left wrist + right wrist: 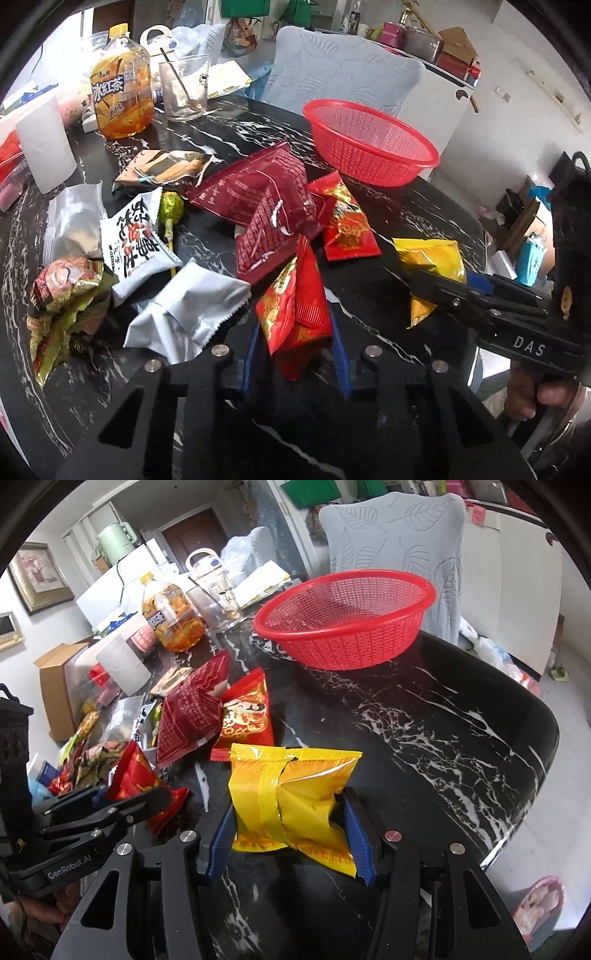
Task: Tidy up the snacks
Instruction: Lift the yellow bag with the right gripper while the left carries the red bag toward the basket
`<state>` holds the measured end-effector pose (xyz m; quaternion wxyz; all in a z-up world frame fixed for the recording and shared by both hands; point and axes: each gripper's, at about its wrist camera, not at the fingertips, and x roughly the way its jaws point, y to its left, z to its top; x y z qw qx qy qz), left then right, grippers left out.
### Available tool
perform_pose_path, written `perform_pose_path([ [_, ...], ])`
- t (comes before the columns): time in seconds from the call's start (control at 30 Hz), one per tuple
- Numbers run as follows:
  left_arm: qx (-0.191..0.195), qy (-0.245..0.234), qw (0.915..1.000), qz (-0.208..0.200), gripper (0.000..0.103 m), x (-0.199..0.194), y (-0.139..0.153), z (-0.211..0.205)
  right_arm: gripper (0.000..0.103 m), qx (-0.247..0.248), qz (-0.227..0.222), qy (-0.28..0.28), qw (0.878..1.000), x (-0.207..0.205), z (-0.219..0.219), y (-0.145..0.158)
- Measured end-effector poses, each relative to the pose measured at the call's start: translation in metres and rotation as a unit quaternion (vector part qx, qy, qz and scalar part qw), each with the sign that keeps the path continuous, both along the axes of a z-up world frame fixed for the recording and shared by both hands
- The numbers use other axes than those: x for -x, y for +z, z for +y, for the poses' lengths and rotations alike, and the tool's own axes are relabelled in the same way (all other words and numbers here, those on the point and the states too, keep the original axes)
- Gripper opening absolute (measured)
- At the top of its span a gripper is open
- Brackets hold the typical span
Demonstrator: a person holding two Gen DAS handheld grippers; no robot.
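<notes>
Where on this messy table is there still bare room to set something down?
Bare marble lies between the red basket and the table's rounded edge, right of the yellow packet. The snack pile beside the tea bottle is crowded.

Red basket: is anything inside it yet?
The red basket looks empty: only its mesh floor and far wall show in both views. The near wall hides a strip of the bottom, so something flat there cannot be excluded.

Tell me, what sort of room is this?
Probably a home dining area: a dark marble table strewn with snacks, a chair with a leaf-pattern cover pulled up to it, and a framed picture on the wall near a door.
</notes>
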<state>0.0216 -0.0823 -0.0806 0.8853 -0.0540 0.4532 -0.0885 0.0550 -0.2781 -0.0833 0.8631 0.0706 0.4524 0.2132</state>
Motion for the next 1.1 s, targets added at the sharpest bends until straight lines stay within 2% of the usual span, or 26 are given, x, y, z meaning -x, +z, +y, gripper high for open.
perform_pose_path([
  [0.43,0.007,-0.016,0.9998,0.011,0.031,0.021,0.0,-0.004,0.054,0.002,0.007,0.032,0.999,0.016,0.008,0.001],
  [0.57,0.007,-0.02,0.9992,0.034,0.03,0.013,-0.009,-0.007,0.054,0.005,0.007,0.043,0.999,0.022,0.011,0.0],
  [0.83,-0.007,-0.028,0.9996,0.008,0.03,0.013,-0.01,-0.013,0.055,0.028,-0.009,0.05,0.998,0.029,0.017,0.0],
  [0.97,-0.008,-0.024,0.9996,0.007,0.03,0.016,-0.006,-0.011,0.054,0.017,-0.022,0.051,0.998,0.03,0.016,-0.001],
  [1.1,-0.008,-0.024,0.9997,-0.005,0.03,0.019,0.001,-0.01,0.053,0.008,-0.015,0.058,0.998,0.03,0.017,-0.001],
])
